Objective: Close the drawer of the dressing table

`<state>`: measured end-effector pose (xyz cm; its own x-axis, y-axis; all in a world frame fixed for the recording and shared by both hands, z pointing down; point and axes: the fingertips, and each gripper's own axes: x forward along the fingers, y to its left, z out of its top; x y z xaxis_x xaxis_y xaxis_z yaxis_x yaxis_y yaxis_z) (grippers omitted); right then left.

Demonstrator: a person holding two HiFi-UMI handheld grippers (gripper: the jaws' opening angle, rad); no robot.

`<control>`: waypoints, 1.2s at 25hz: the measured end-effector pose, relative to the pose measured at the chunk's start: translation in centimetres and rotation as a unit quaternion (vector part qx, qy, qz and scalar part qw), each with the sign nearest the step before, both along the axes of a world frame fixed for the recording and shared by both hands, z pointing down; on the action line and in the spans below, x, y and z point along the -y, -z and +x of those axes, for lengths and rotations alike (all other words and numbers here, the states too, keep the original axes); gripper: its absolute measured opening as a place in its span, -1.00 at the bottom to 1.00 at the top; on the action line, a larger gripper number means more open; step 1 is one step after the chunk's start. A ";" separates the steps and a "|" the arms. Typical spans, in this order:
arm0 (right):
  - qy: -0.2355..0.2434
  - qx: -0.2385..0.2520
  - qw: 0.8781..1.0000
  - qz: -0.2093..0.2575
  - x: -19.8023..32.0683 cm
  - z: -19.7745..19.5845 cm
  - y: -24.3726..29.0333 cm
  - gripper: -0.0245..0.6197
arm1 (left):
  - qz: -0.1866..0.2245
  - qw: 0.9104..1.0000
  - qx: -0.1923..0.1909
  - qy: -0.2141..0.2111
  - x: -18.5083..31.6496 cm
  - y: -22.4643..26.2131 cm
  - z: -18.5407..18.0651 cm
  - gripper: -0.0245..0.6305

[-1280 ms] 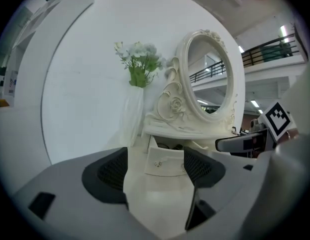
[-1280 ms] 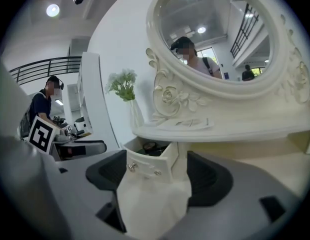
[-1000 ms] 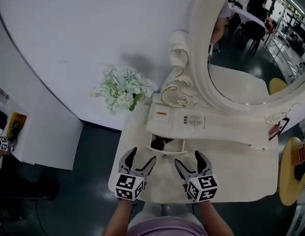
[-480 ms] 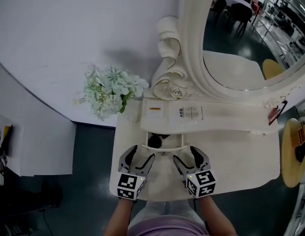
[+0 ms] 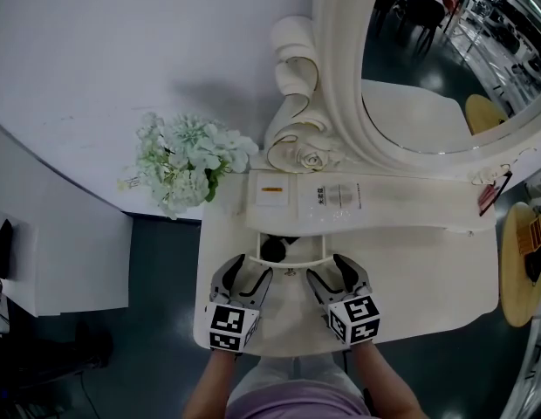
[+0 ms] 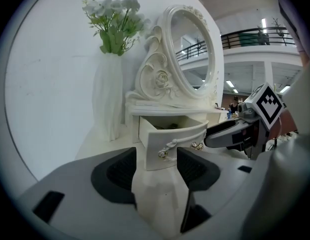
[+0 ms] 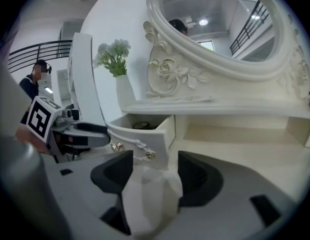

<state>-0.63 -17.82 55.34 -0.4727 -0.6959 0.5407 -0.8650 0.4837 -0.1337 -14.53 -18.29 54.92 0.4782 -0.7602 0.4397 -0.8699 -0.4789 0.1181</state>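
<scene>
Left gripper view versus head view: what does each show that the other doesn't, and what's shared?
Only the left gripper view shows the front panel of the drawer with its ornate handle, and the white vase under the flowers. Only the head view shows the flat boxes on the shelf above the drawer and the whole tabletop. Both show the drawer pulled open, the flowers and the oval mirror.

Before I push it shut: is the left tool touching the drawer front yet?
Cannot tell. In the right gripper view the left tool ends right at the drawer front; neither gap nor contact shows plainly.
</scene>
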 end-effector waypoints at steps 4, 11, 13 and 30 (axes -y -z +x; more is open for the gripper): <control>0.003 -0.006 1.000 0.001 0.3 -0.2 -0.2 -0.08 | -0.002 1.000 0.008 -0.006 0.1 -0.2 0.2 -0.17; 0.007 -0.007 1.000 0.000 0.5 -0.4 -0.2 -0.16 | -0.006 1.000 0.013 -0.008 0.3 -0.2 0.3 -0.22; 0.010 -0.008 1.000 -0.001 0.4 -0.5 -0.2 -0.19 | -0.005 1.000 0.015 -0.010 0.2 -0.1 0.4 -0.24; 0.010 -0.014 1.000 -0.003 1.2 -0.6 -0.1 -0.26 | -0.006 1.000 0.025 -0.009 1.0 -0.1 0.7 -0.32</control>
<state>-1.25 -19.04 55.49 -0.4705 -0.6832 0.5584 -0.8591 0.4993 -0.1129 -13.84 -19.33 55.04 0.4687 -0.7464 0.4725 -0.8663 -0.4929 0.0807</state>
